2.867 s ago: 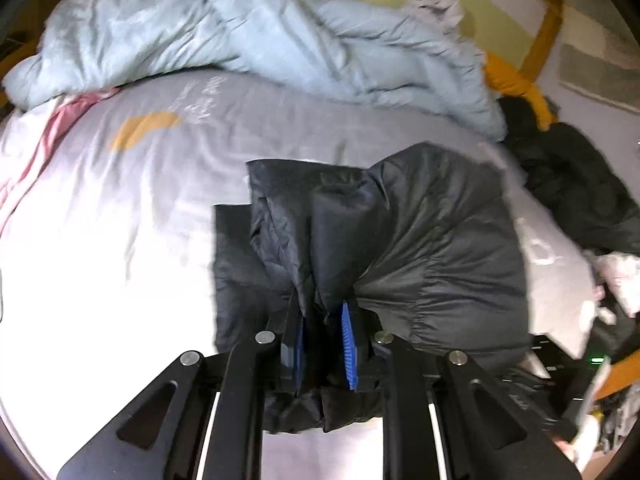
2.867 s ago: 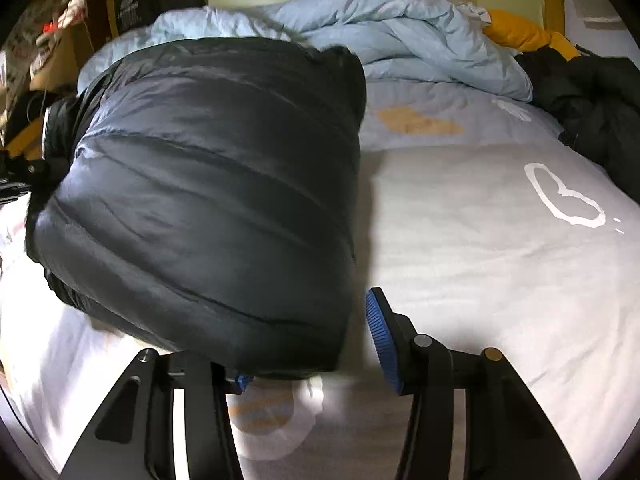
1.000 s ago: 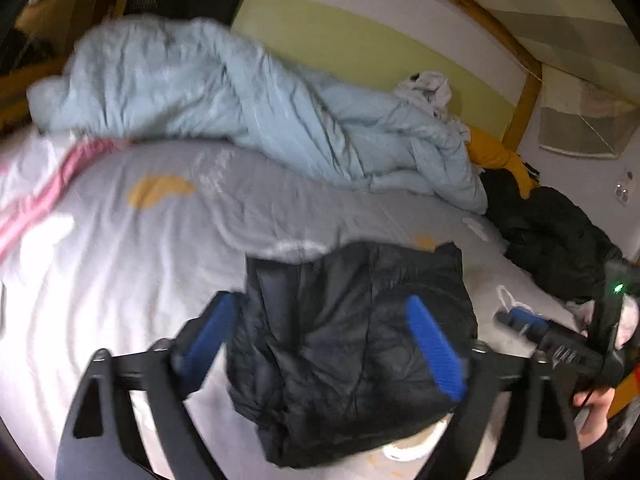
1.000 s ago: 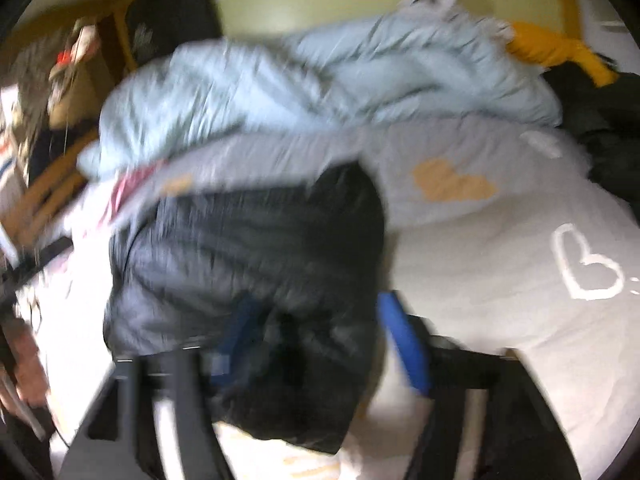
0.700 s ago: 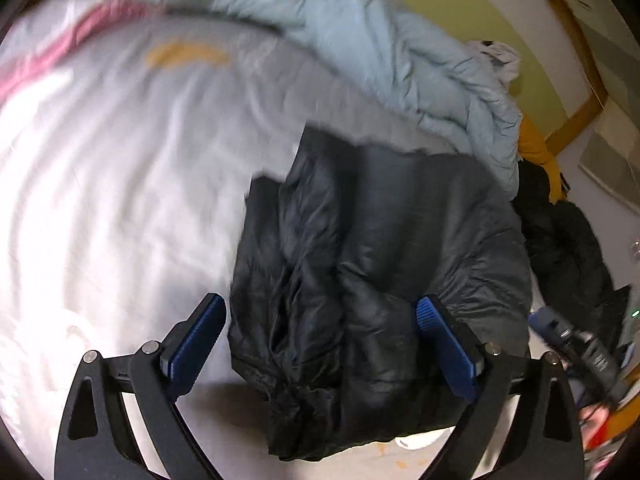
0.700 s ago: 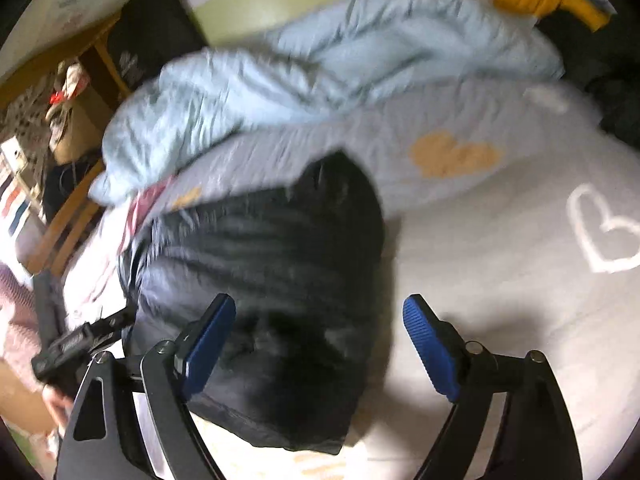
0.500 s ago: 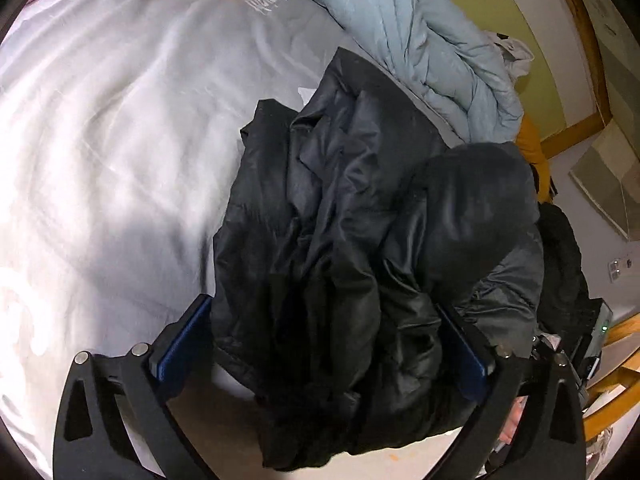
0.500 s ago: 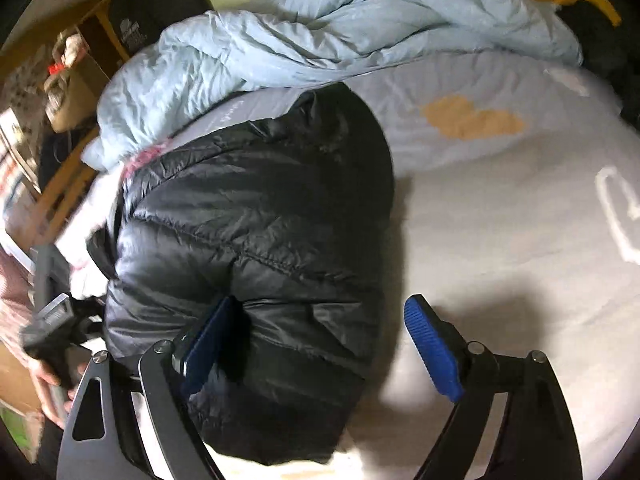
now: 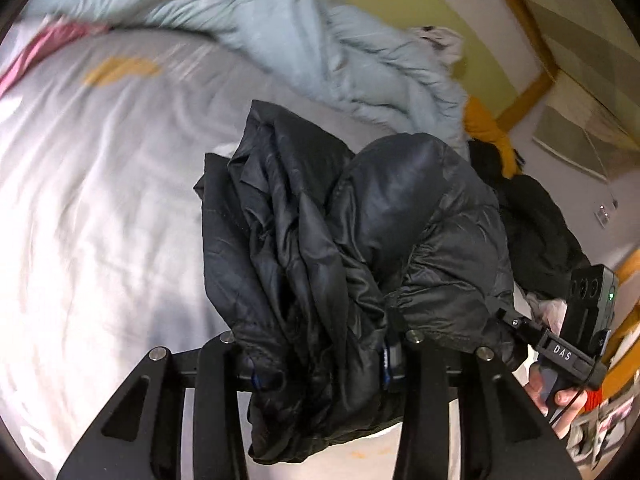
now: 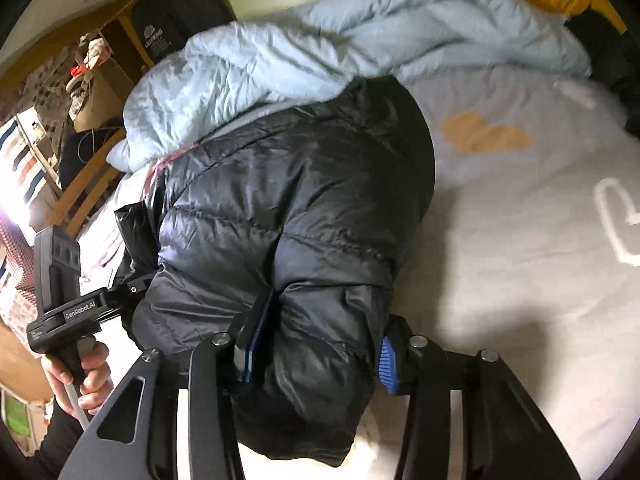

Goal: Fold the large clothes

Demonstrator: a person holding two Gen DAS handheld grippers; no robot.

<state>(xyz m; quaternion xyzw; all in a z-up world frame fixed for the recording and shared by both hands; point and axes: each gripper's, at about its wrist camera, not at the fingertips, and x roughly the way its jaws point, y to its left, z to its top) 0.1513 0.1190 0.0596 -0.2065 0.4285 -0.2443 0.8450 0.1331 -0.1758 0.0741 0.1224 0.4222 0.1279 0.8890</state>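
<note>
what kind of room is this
Most likely a bedroom: a bed sheet printed with hearts, a rumpled light blue duvet along its far side, and a black puffer jacket lying on it.

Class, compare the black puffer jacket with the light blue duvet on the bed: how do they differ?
The black puffer jacket is dark and shiny; the light blue duvet is pale and matte. The jacket lies bundled near the front, with both grippers' jaws closing on it; the duvet sprawls untouched behind it. Both are padded and rumpled.
</note>
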